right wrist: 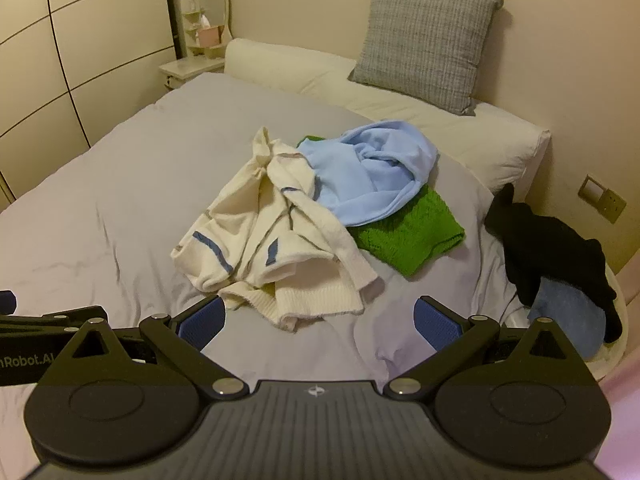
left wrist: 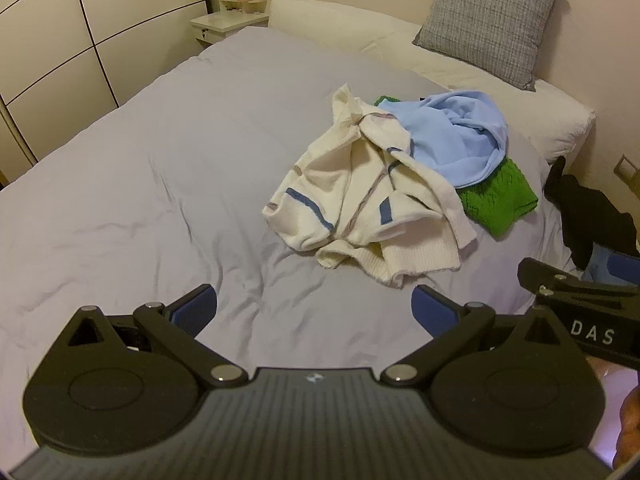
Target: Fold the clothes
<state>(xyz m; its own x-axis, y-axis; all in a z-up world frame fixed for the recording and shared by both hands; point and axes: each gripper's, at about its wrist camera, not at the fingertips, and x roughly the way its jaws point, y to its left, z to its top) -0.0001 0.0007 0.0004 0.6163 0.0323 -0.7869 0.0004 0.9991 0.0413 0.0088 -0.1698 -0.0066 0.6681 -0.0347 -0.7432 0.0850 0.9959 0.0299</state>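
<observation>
cream sweater (right wrist: 276, 248) with blue and grey stripes: crumpled, unfolded, centre of frame on the bed | light blue garment (right wrist: 372, 172): bunched, overlapping cream sweater's upper right edge and lying on the green knit | green knit (right wrist: 416, 240): partly flat, right of centre | black garment (right wrist: 552, 248) over a blue one (right wrist: 568, 316): heaped at right edge

"DAS" on right gripper (left wrist: 592, 312) ("nRobot.AI" on left gripper (right wrist: 24, 344))

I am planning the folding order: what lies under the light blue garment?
Under the light blue garment a green knit shows at both ends; its middle is covered. Anything else beneath is hidden.
</observation>
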